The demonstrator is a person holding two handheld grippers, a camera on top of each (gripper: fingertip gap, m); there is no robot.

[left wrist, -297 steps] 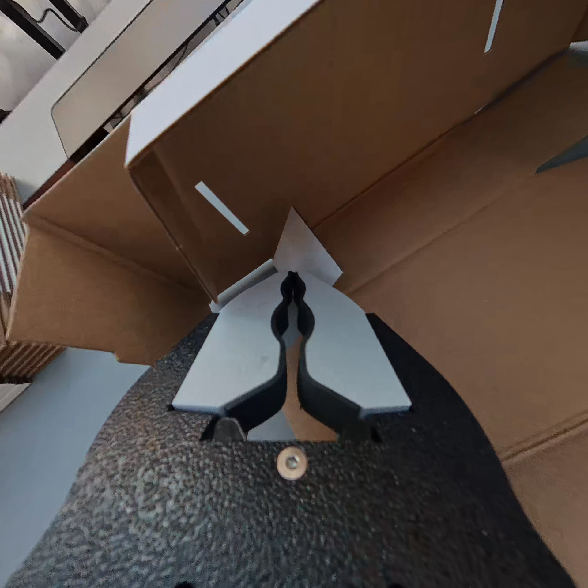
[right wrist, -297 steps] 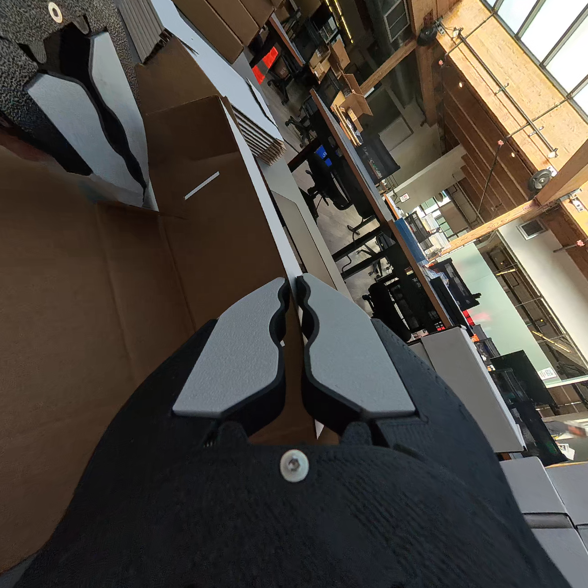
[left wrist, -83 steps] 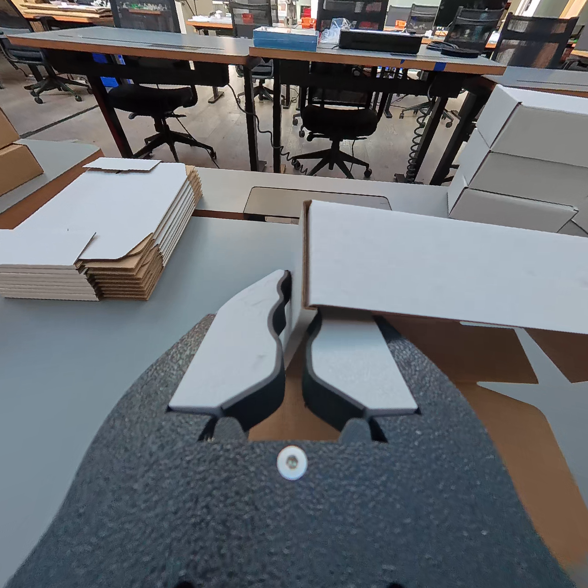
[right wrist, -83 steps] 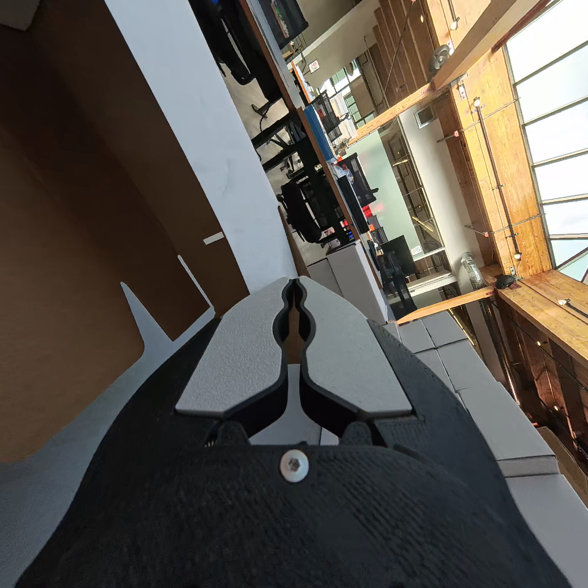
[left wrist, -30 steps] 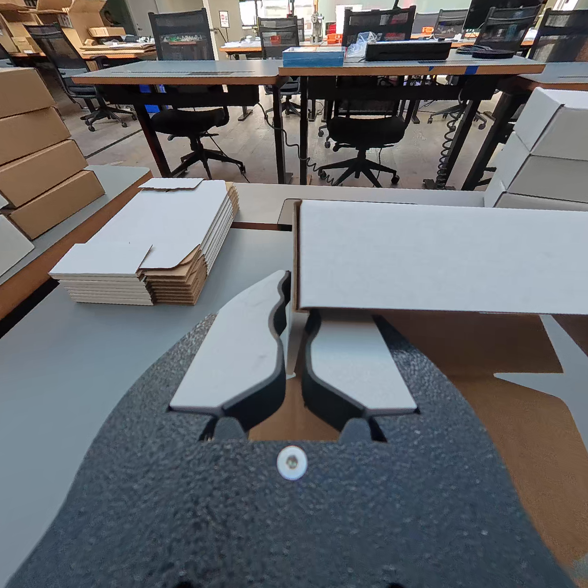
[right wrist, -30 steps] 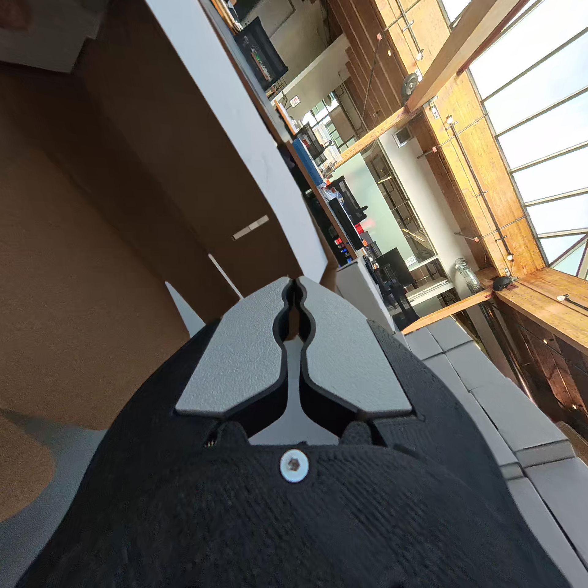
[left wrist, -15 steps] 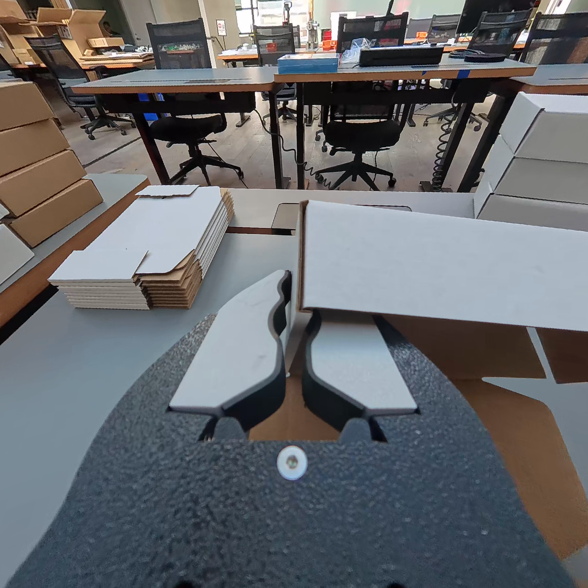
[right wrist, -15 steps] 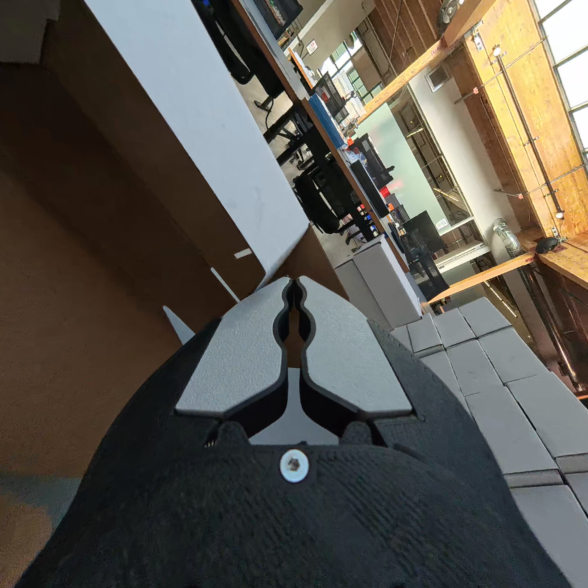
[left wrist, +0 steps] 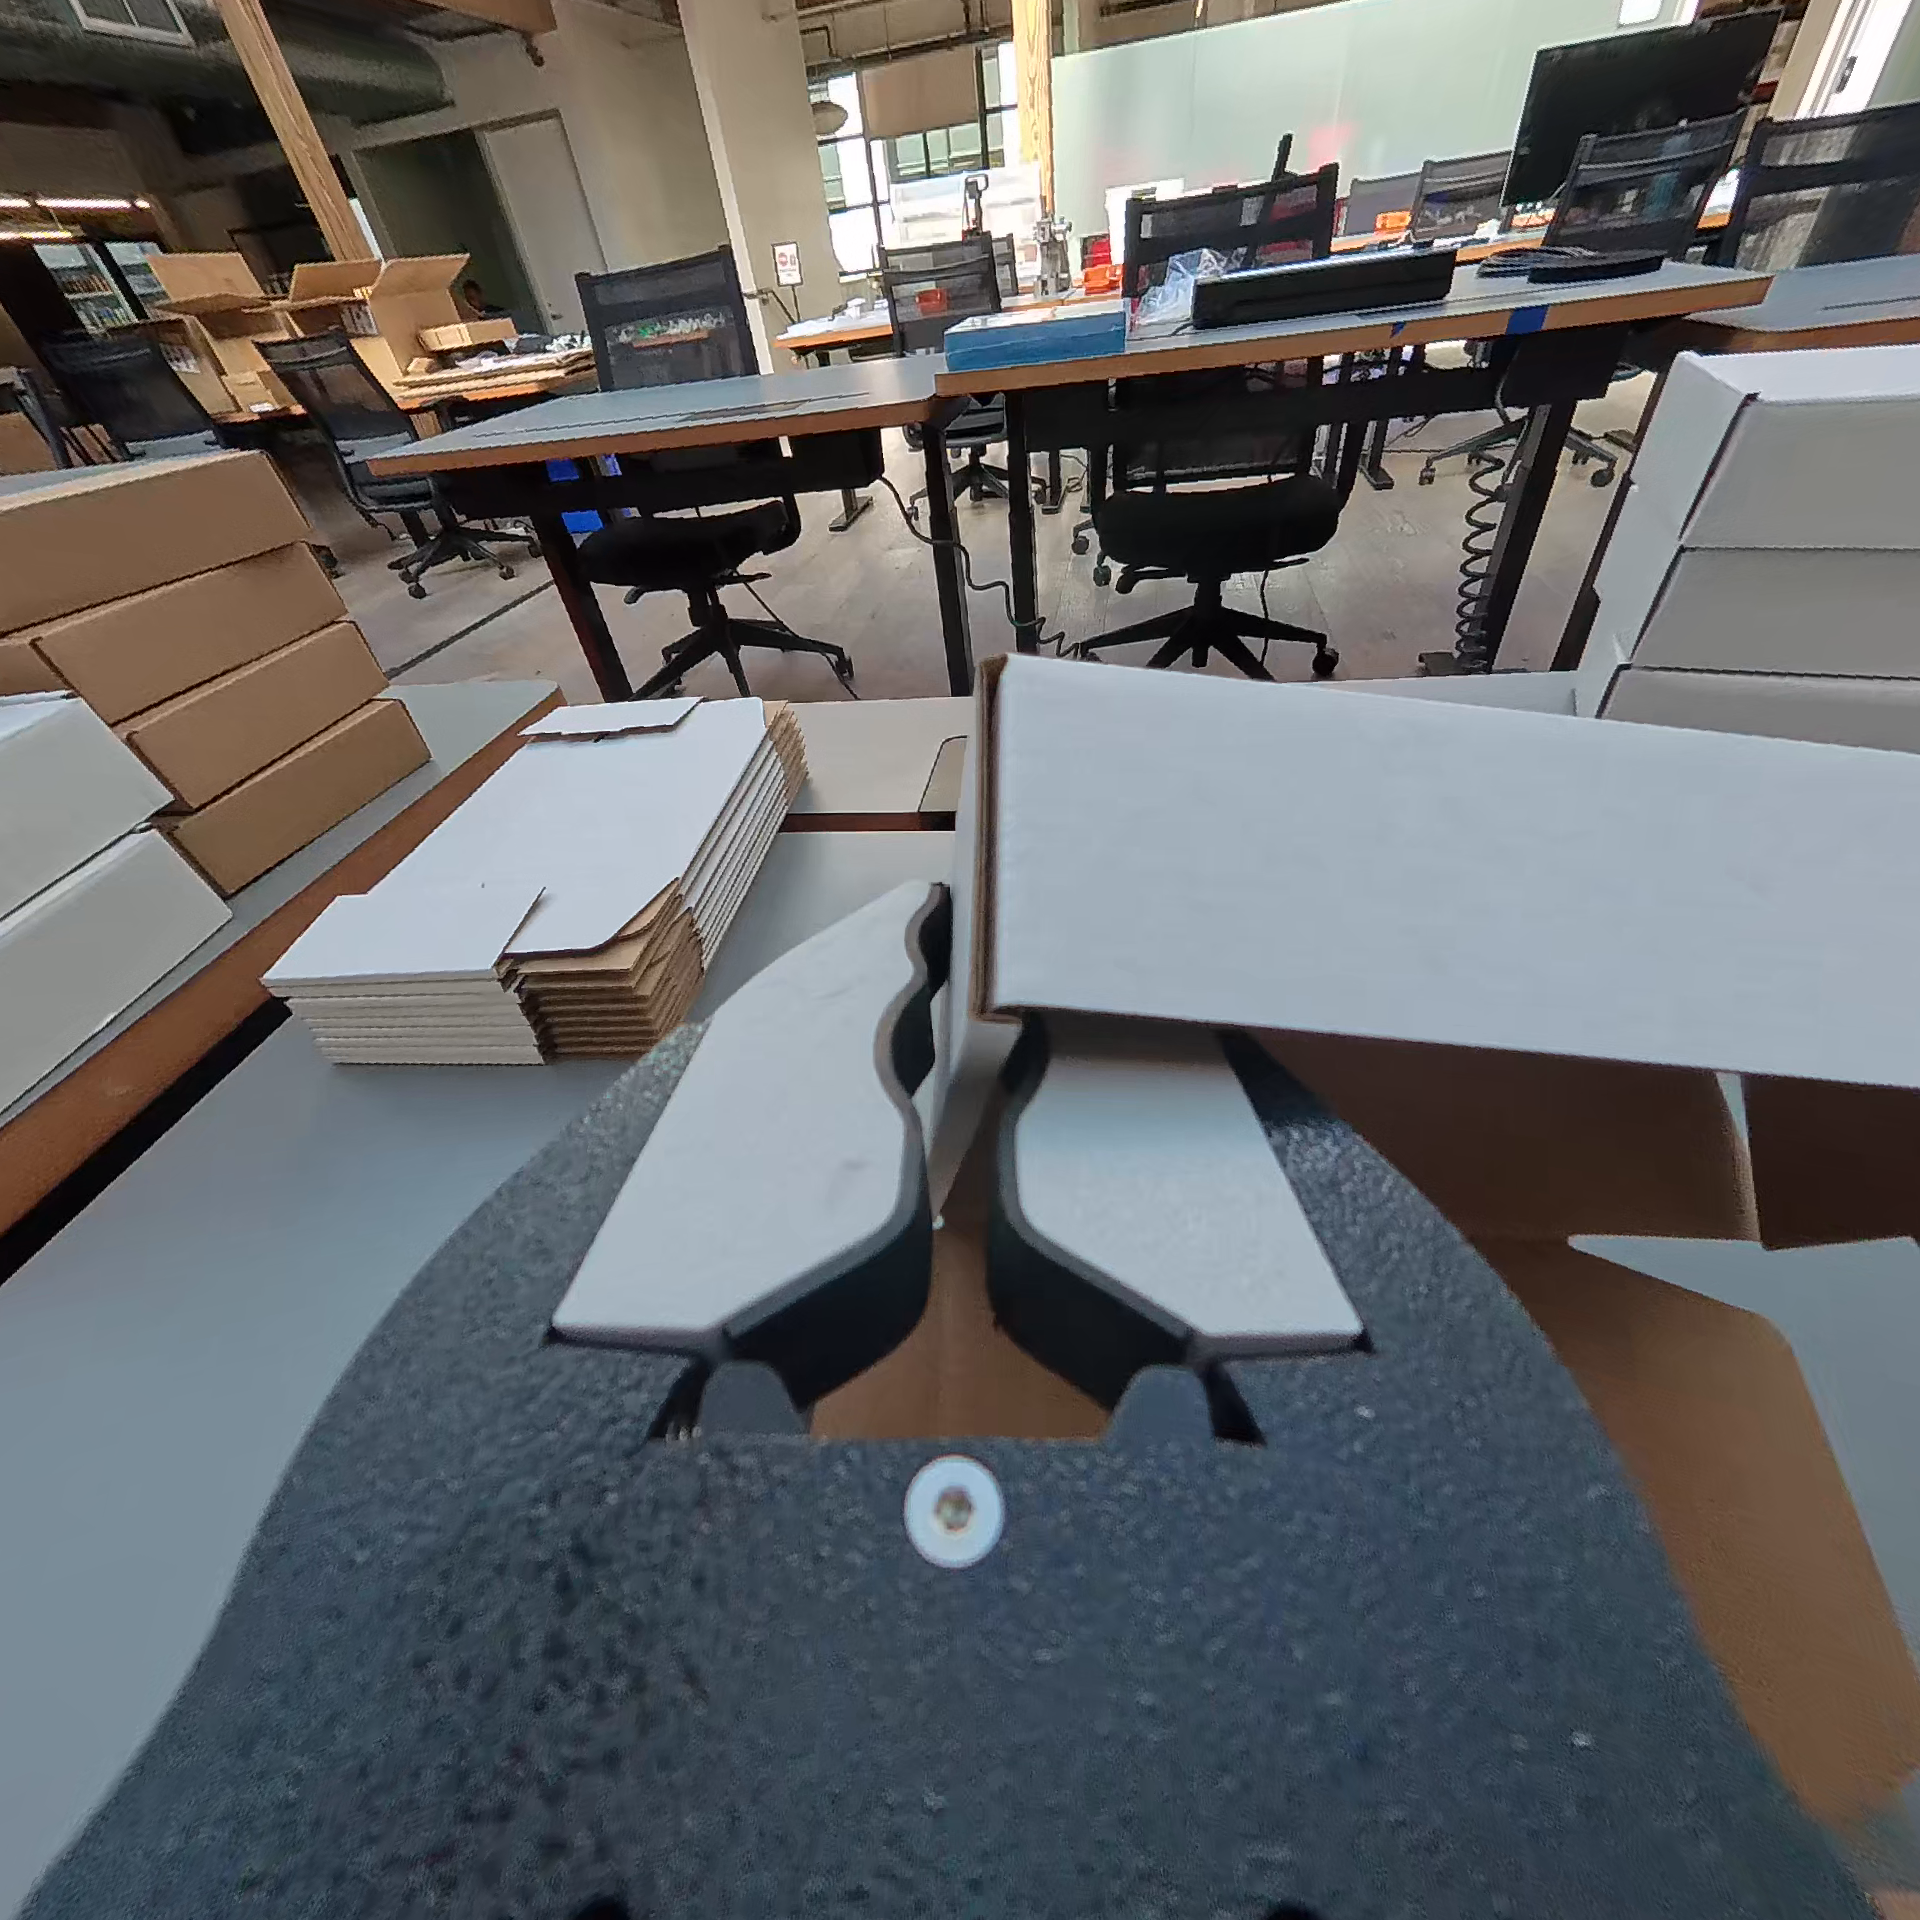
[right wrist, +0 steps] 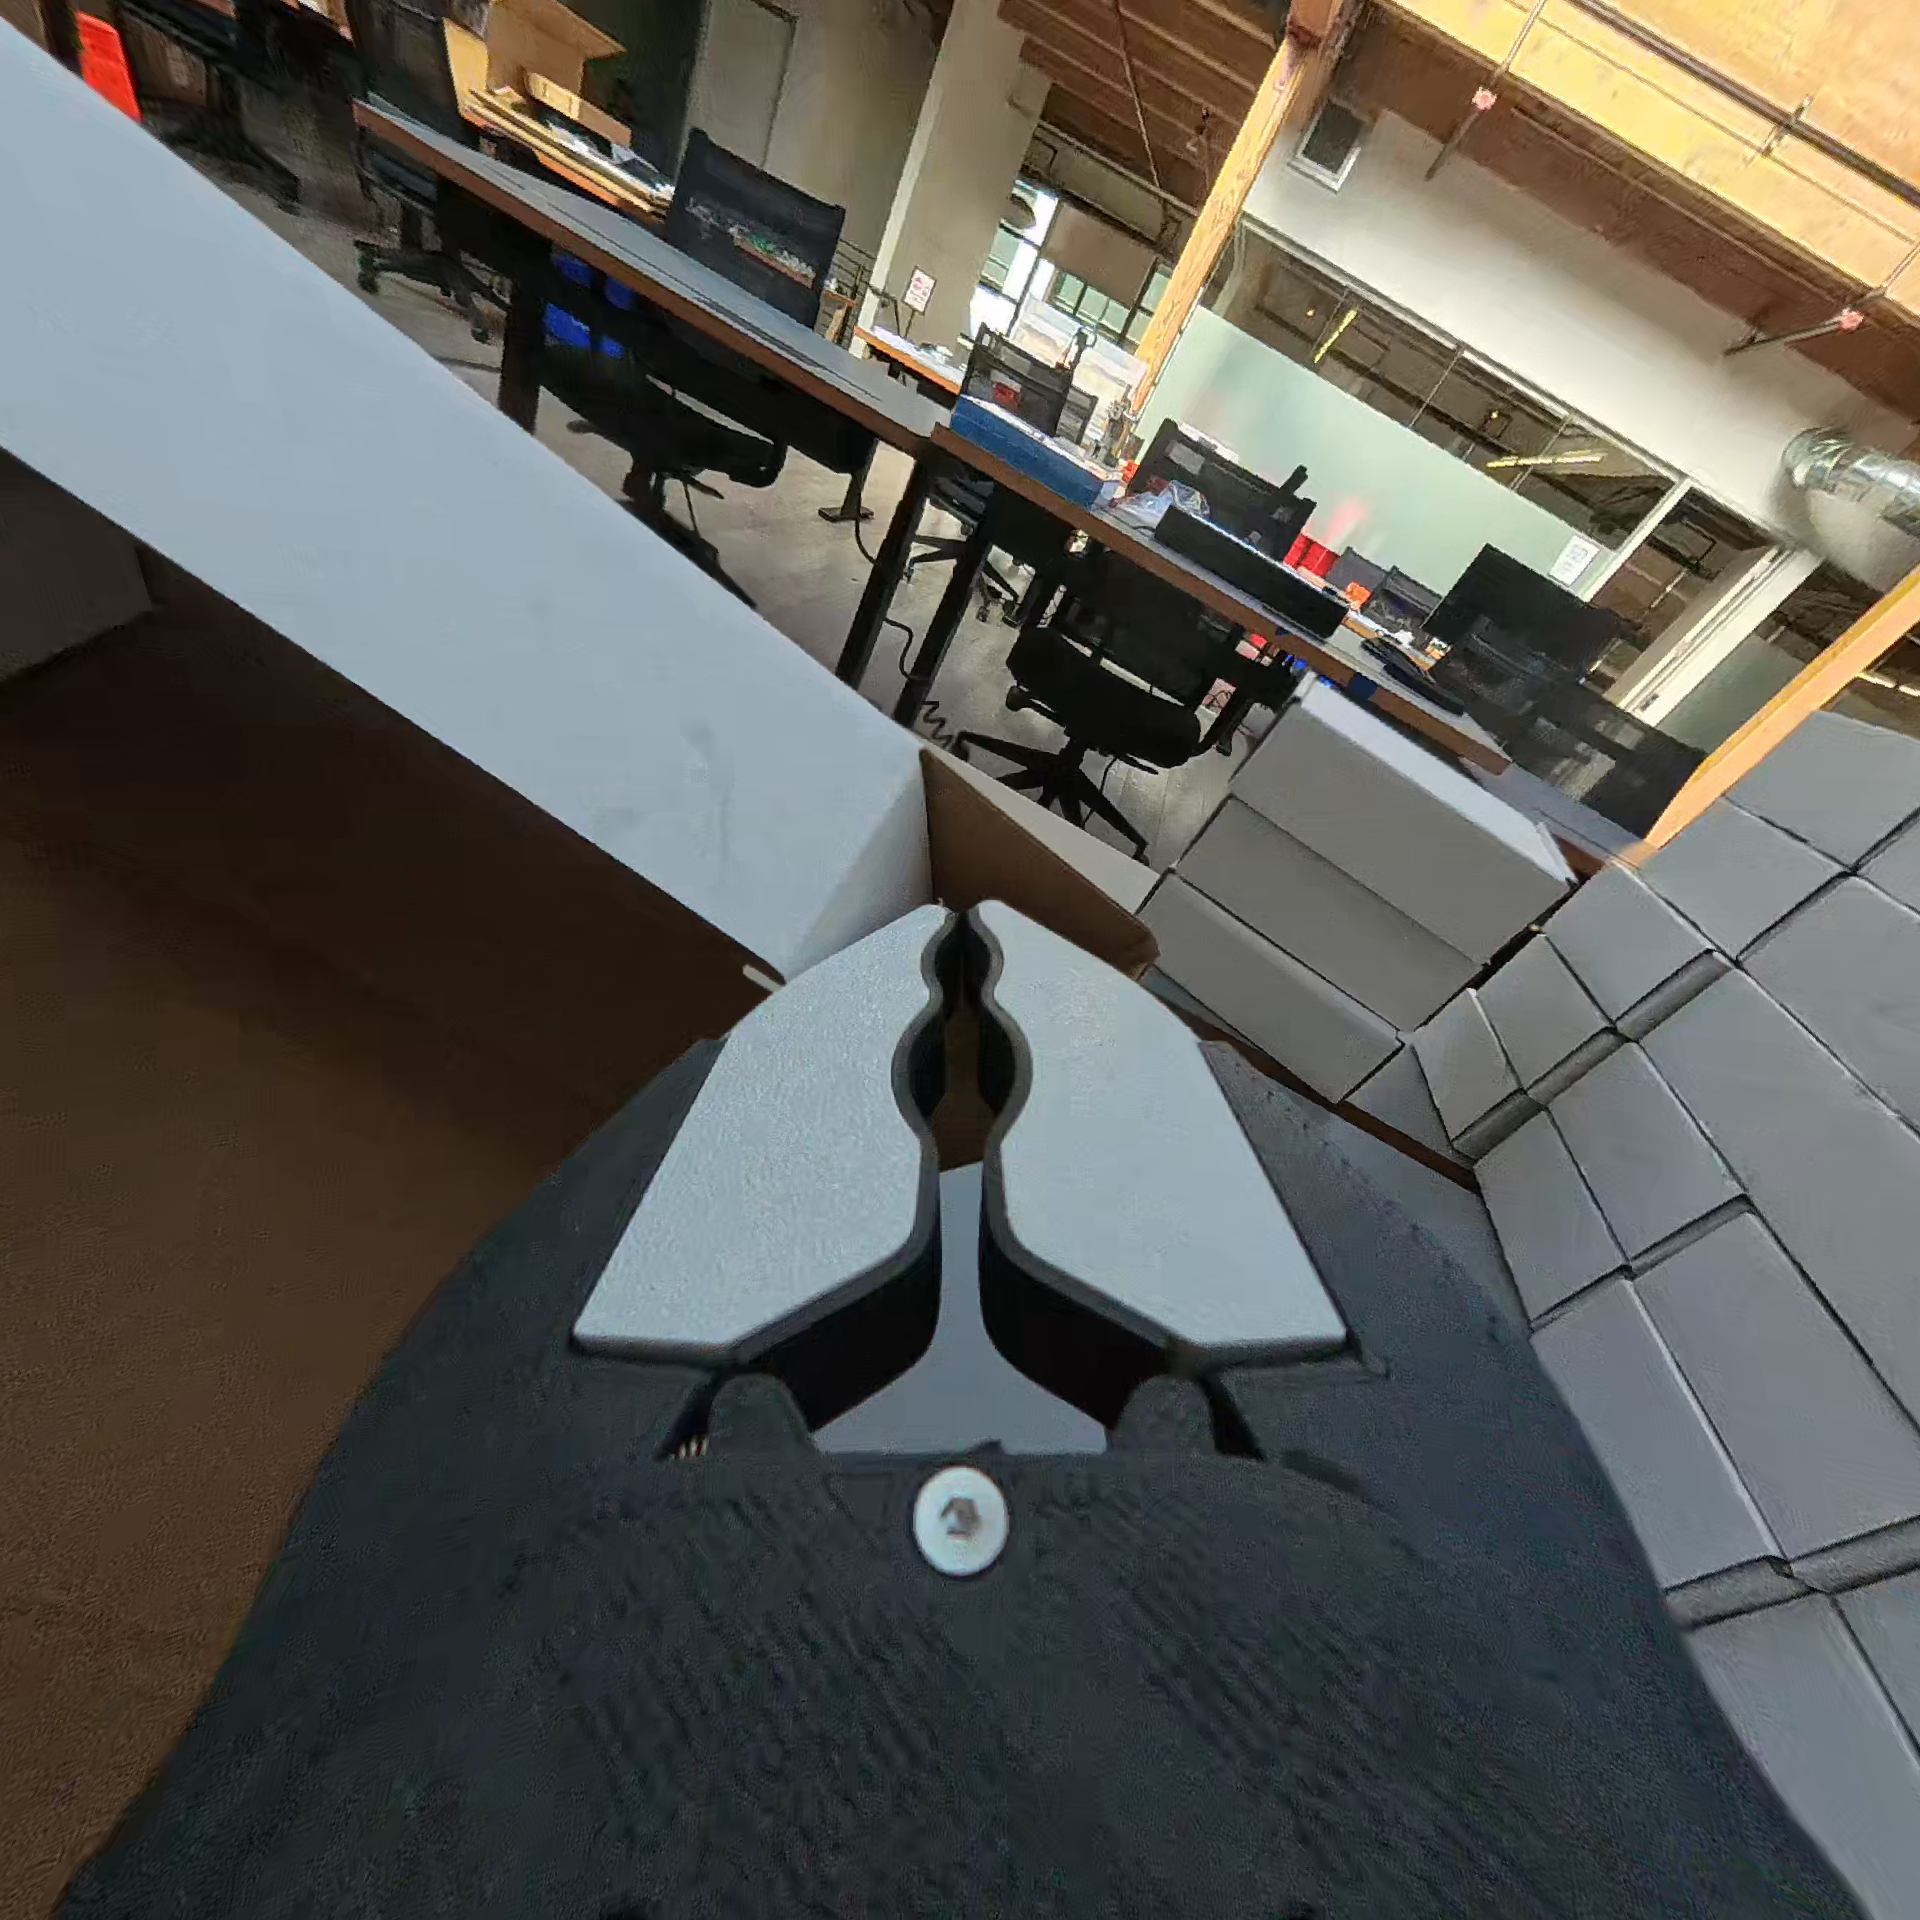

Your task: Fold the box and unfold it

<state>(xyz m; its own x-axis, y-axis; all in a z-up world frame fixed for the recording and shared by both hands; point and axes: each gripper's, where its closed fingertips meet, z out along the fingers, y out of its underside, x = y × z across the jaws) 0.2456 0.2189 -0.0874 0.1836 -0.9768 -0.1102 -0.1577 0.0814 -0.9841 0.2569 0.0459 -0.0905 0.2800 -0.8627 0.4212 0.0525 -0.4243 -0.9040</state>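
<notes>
2 grippers are working the box (left wrist: 1455, 883) on the tabletop (left wrist: 156, 1403): left gripper (left wrist: 961, 997) jaws pinching its left wall, right gripper (right wrist: 961, 925) jaws nearly closed on the right flap. Uneven pulling is risking a tear or slip.

Left wrist view sits low over the grey table (left wrist: 156, 1455), looking level and forward, tight behind the box (left wrist: 1455, 883). Right wrist view tilts, angled upward from the box's other end (right wrist: 468, 540). Both catch the far desks (left wrist: 727, 416) (right wrist: 727, 312).

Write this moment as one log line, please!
left gripper: shut on box side flap | right gripper: shut on box corner | panel raised
</notes>
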